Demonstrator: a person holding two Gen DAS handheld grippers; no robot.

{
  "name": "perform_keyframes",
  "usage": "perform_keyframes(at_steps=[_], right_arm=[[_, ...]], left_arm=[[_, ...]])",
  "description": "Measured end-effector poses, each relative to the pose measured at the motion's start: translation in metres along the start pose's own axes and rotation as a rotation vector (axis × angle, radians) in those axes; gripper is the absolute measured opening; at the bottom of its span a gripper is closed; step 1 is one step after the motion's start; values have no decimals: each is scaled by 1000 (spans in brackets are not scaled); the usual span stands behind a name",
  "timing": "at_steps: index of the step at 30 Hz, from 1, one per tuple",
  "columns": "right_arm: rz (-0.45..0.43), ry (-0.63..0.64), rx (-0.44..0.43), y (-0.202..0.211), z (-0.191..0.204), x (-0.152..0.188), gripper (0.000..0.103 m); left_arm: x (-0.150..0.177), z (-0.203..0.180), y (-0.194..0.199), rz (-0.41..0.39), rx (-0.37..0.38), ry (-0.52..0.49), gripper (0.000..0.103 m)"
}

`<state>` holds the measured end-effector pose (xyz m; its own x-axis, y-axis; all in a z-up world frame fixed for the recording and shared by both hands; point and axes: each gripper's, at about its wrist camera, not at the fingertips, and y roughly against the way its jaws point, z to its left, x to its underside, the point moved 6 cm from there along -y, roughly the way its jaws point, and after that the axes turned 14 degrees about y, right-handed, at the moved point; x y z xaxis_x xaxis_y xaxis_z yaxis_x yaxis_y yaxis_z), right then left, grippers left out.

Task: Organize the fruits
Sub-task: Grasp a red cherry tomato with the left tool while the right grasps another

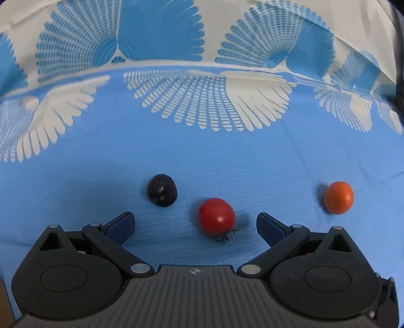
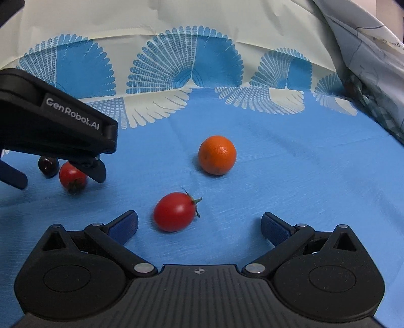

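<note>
My left gripper [image 1: 195, 227] is open, low over a blue cloth, with a red cherry tomato [image 1: 216, 216] between its fingers, nearer the right one. A dark grape [image 1: 162, 190] lies just beyond its left finger and a small orange [image 1: 338, 197] far right. My right gripper [image 2: 199, 225] is open with a second red tomato [image 2: 175, 211] just ahead between its fingers, toward the left one. The right wrist view also shows the orange [image 2: 217, 158], the left gripper [image 2: 56, 174] over the first tomato [image 2: 72, 178], and the grape [image 2: 48, 165].
The blue cloth [image 1: 252, 161] with white fan patterns covers the table and rises behind as a cream backdrop [image 2: 227, 22]. Crumpled grey-white material [image 2: 373, 63] lies at the far right edge in the right wrist view.
</note>
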<state>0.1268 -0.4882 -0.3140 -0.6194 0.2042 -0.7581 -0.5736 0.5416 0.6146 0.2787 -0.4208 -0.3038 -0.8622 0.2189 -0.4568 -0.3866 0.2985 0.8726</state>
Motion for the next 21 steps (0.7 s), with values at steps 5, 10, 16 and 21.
perform_keyframes(at_steps=[5, 10, 16, 21], right_arm=[[-6, 4, 1, -1, -1, -2, 98], [-51, 60, -13, 10, 5, -6, 35], [-84, -81, 38, 16, -24, -6, 34], [-93, -126, 53, 18, -31, -2, 34]], left_arm=[[-3, -3, 6, -25, -5, -73, 35], [-6, -2, 14, -12, 29, -61, 33], [2, 3, 46, -26, 76, -52, 33], [19, 8, 84, -37, 90, -67, 33]])
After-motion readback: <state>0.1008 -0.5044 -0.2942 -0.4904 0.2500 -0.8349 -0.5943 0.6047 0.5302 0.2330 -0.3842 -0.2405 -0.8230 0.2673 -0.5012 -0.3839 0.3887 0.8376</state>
